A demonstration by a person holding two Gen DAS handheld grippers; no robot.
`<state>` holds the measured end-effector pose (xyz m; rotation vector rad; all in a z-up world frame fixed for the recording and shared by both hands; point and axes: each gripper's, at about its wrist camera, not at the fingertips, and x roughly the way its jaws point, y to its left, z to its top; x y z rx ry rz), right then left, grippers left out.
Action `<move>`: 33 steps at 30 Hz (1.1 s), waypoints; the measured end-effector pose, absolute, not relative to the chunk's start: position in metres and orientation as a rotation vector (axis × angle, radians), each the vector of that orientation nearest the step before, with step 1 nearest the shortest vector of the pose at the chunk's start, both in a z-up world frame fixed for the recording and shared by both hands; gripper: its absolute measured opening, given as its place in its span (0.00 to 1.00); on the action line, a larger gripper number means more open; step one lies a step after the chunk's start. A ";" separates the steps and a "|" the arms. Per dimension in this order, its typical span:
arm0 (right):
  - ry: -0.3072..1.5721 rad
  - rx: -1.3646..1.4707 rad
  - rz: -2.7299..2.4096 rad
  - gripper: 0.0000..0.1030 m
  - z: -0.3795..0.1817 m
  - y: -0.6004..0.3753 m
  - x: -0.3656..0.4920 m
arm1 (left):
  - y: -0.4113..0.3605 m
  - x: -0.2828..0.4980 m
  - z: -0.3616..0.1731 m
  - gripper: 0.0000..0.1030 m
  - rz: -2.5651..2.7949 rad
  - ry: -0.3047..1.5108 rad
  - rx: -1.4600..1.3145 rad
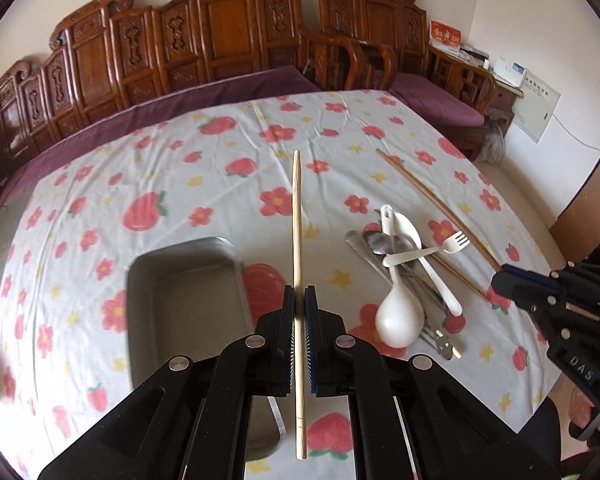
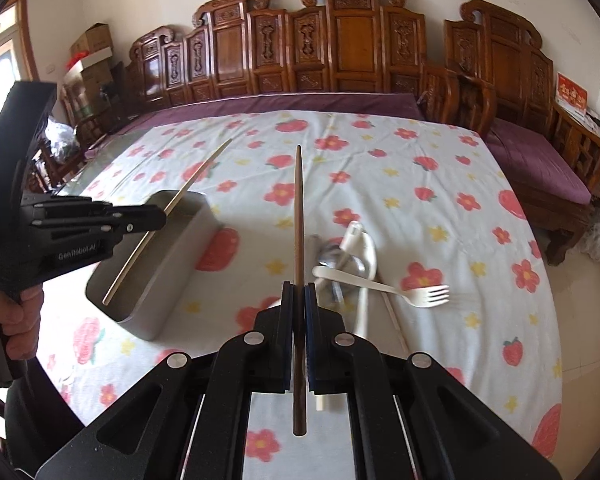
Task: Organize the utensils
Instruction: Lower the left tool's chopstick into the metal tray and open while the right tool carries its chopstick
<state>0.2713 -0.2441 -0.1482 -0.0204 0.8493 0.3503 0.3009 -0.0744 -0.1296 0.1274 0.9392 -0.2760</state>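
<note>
Two grippers, each clamped on one chopstick.
Left gripper [image 1: 299,294] pinches a pale chopstick [image 1: 298,240]; right gripper [image 2: 299,290] pinches a dark chopstick [image 2: 298,216], hiding part of the blurred spoons [image 2: 340,256].

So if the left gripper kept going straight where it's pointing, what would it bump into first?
Probably the flowered tablecloth just beyond the metal tray; depth is hard to judge. The pale chopstick held by the left gripper would touch first.
</note>
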 end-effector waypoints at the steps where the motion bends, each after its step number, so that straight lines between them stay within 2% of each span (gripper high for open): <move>1: 0.847 -0.020 0.357 0.06 -0.146 -0.239 0.270 | -0.069 0.300 -0.127 0.04 -0.269 0.935 0.124; 13: 0.843 -0.042 0.424 0.06 -0.148 -0.180 0.258 | -0.006 0.293 -0.145 0.04 -0.202 0.958 0.089; 27: 0.857 -0.053 0.447 0.06 -0.151 -0.145 0.259 | 0.012 0.298 -0.171 0.04 -0.201 0.999 0.057; 30: 0.858 -0.057 0.455 0.06 -0.152 -0.137 0.260 | 0.019 0.295 -0.169 0.12 -0.193 0.992 0.045; 33: 0.863 -0.060 0.462 0.06 -0.154 -0.125 0.262 | 0.029 0.289 -0.165 0.13 -0.187 0.975 0.041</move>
